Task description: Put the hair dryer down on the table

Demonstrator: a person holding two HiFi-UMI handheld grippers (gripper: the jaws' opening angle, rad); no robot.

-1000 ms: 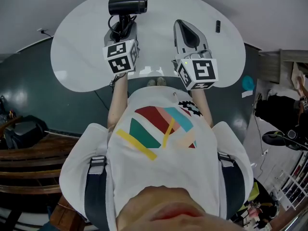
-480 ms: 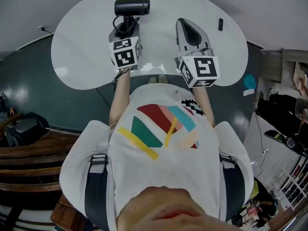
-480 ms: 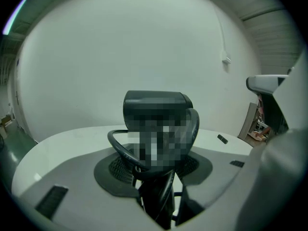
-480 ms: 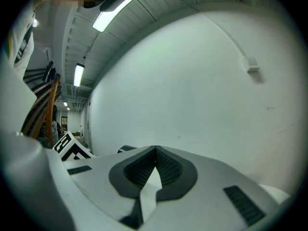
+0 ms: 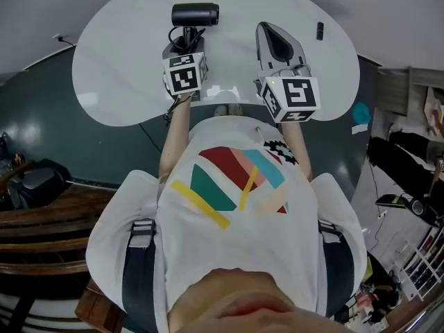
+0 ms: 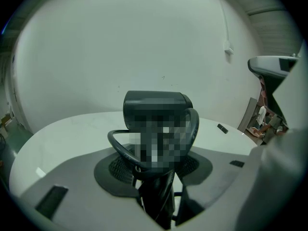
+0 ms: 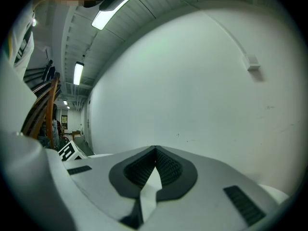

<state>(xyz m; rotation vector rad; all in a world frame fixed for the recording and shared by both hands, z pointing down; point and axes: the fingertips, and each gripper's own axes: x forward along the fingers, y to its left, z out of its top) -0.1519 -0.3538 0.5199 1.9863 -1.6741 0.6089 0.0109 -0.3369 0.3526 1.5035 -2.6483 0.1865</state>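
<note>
Two tools were out in front of you. Your left tool (image 6: pixel 155 186) was clamped on the handle of the black plastic hair dryer (image 6: pixel 154 102), with its barrel crosswise beyond the tips, over the round white tabletop (image 5: pixel 118 68). Whether it touched, I couldn't tell. It looked rigid, smooth and top-heavy, so the handle suited a grip. Your right tool (image 7: pixel 155 150) was closed, empty.
</note>
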